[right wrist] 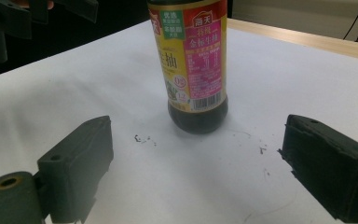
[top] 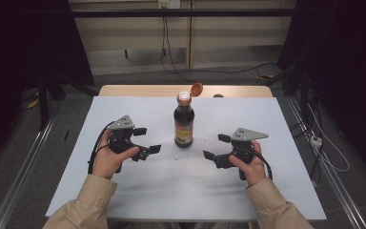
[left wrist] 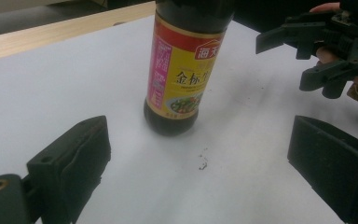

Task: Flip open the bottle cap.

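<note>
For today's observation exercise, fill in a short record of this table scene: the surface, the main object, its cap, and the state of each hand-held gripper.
surface: white table, with small dark specks near the bottle
object: dark sauce bottle, upright, mid-table, yellow and pink label
cap: orange flip cap, open, hinged back
left hand-held gripper: open, off the bottle, pointing at it
right hand-held gripper: open, off the bottle, pointing at it
contact: neither touches the bottle

Dim room, soft shadows; close-ups maybe sl. blurred.
</note>
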Demonstrator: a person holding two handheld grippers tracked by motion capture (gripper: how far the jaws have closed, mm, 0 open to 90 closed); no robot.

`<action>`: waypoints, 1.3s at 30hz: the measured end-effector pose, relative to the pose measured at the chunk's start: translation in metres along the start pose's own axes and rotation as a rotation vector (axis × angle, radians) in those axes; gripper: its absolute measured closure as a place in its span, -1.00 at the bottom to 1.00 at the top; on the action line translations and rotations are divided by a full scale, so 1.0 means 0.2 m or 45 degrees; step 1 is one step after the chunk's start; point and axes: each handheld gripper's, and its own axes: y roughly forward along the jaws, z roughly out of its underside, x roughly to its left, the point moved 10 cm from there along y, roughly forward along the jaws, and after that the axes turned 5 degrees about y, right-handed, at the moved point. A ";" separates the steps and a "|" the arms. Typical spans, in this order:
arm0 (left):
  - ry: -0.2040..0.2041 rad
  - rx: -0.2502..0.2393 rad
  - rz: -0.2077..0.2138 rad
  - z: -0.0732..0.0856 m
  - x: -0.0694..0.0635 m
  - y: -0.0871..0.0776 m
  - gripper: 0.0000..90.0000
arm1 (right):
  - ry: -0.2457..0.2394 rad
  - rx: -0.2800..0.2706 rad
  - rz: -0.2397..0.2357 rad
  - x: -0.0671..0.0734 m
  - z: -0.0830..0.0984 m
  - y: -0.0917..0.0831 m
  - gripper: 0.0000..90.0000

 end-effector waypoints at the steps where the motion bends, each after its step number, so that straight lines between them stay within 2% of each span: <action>1: 0.000 0.010 -0.001 0.01 0.00 0.00 -0.88 | 0.001 -0.001 -0.002 0.00 0.00 0.00 -0.80; 5: -0.022 0.011 0.019 0.03 -0.01 0.00 -0.87 | -0.005 0.003 -0.003 0.00 0.01 -0.02 -0.80; 6: -0.010 0.017 0.013 0.04 -0.01 0.00 -0.87 | -0.004 0.005 -0.001 0.00 0.02 -0.02 -0.80; 7: -0.025 0.006 0.017 0.04 -0.02 0.00 -0.87 | -0.003 0.009 0.000 0.00 0.02 -0.03 -0.80; 14: -0.037 0.012 0.006 0.08 -0.01 -0.02 -0.87 | -0.001 0.009 0.009 -0.01 0.04 -0.05 -0.80; 15: -0.026 0.014 0.002 0.08 0.00 -0.02 -0.87 | 0.001 0.011 0.009 -0.01 0.04 -0.06 -0.80; 23: -0.038 -0.001 0.001 0.12 0.00 -0.04 -0.87 | 0.006 0.009 0.011 -0.02 0.05 -0.10 -0.80; 39: -0.037 0.013 0.007 0.17 -0.01 -0.06 -0.87 | 0.014 0.022 0.020 -0.04 0.11 -0.17 -0.80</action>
